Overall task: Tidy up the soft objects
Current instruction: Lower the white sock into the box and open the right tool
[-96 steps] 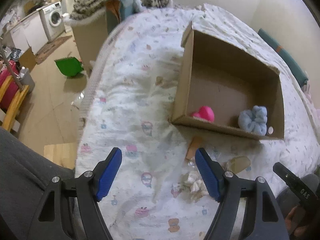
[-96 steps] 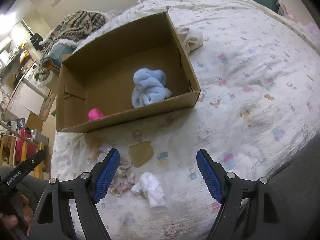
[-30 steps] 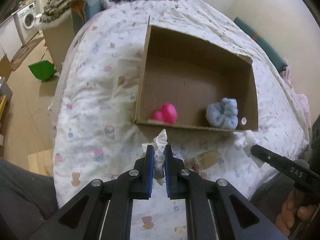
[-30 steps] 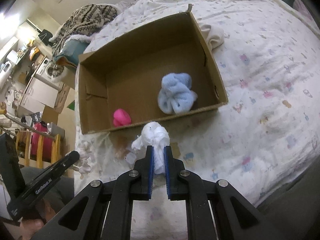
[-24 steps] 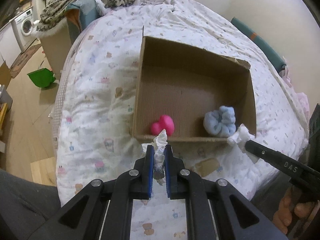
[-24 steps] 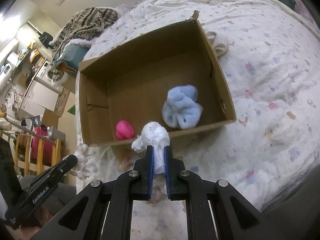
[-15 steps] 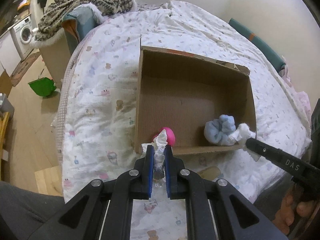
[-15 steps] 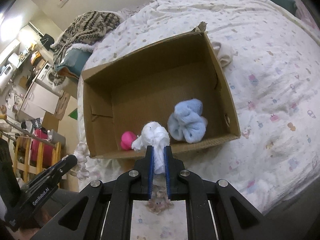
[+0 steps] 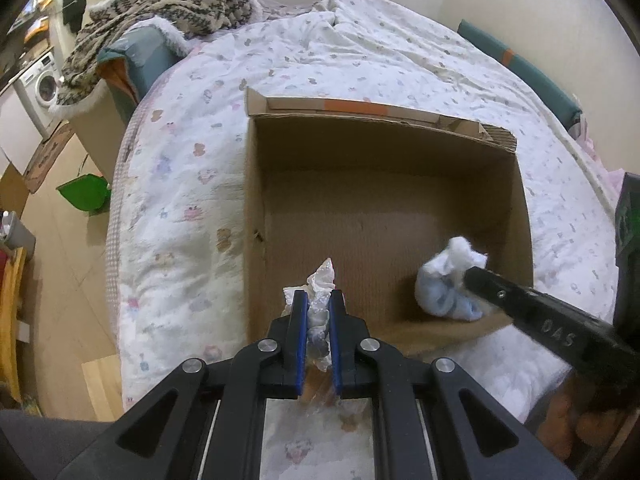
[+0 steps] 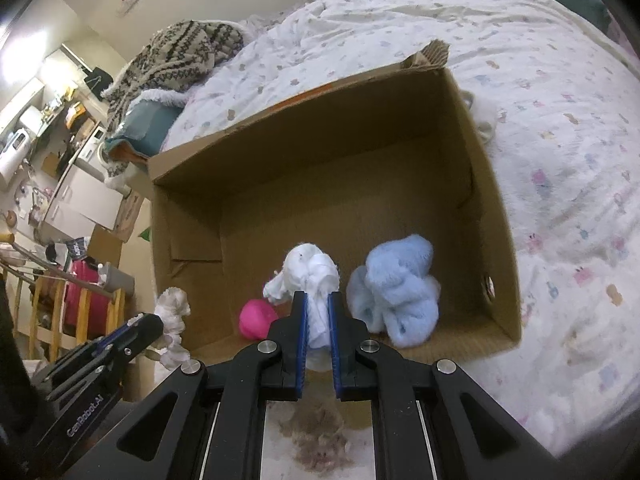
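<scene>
An open cardboard box lies on the bed. My left gripper is shut on a pale ruffled scrunchie, held over the box's near left corner; it shows in the right wrist view. My right gripper is shut on a white knotted cloth, held over the box's near edge; it shows in the left wrist view. Inside the box lie a light blue fluffy cloth and a pink ball.
A brownish scrunchie lies on the patterned bedsheet below my right gripper. A cream cloth lies right of the box. A knitted blanket is piled at the bed's far end. A green dustpan sits on the floor at left.
Both grippers closed on their cloths on the sheet, lifted them and moved forward over the box's near edge. The box now fills more of both views.
</scene>
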Demonstrator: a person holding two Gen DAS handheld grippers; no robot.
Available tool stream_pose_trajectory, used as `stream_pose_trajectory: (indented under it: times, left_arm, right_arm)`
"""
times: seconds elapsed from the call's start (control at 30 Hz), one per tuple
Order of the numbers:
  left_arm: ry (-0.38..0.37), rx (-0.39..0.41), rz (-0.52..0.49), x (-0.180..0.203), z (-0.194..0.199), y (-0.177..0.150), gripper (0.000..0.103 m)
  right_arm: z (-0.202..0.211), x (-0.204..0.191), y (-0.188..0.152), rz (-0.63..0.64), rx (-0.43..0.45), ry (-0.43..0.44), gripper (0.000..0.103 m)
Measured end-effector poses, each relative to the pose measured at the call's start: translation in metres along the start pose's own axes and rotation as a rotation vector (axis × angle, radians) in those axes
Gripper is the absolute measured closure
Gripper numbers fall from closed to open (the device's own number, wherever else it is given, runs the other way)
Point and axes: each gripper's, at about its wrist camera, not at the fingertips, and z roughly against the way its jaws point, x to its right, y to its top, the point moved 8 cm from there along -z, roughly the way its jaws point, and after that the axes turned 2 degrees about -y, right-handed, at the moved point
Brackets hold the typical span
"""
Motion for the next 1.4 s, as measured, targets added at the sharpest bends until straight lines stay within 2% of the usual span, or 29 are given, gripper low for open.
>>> stream_pose_trajectory:
  times: [0.27,0.5,0.87,1.13,1.23,1.3,1.37,1.4]
  left_arm:
    - [0.027,-0.014,-0.036,0.013,-0.027,0.015,0.094]
    - [0.042,-0.046,-0.049,0.016,-0.051,0.013,0.093]
    - [0.059,-0.074,-0.051,0.015,-0.063,0.006,0.093]
    - [0.060,-0.078,-0.043,0.015,-0.061,0.007,0.088]
    - [0.071,-0.072,-0.057,0.017,-0.057,0.007,0.081]
    - [0.075,-0.066,-0.038,0.015,-0.053,0.007,0.063]
    - [0.071,-0.054,-0.025,0.014,-0.048,0.008,0.049]
    - [0.071,-0.044,-0.026,0.014,-0.046,0.008,0.047]
  right_arm:
    - [-0.022,0.005,0.003,0.015,-0.033,-0.008,0.091]
    - [-0.029,0.010,0.002,0.036,-0.049,-0.012,0.091]
    - [-0.029,0.015,0.002,0.041,-0.042,-0.008,0.091]
    - [-0.019,0.018,0.002,0.031,-0.024,0.012,0.091]
    - [-0.015,0.020,0.004,0.017,-0.020,0.020,0.090]
    - [-0.011,0.021,0.005,0.012,-0.010,0.023,0.087]
    - [-0.006,0.021,0.006,0.009,-0.006,0.030,0.083]
    - [-0.005,0.020,0.007,0.005,-0.005,0.033,0.081]
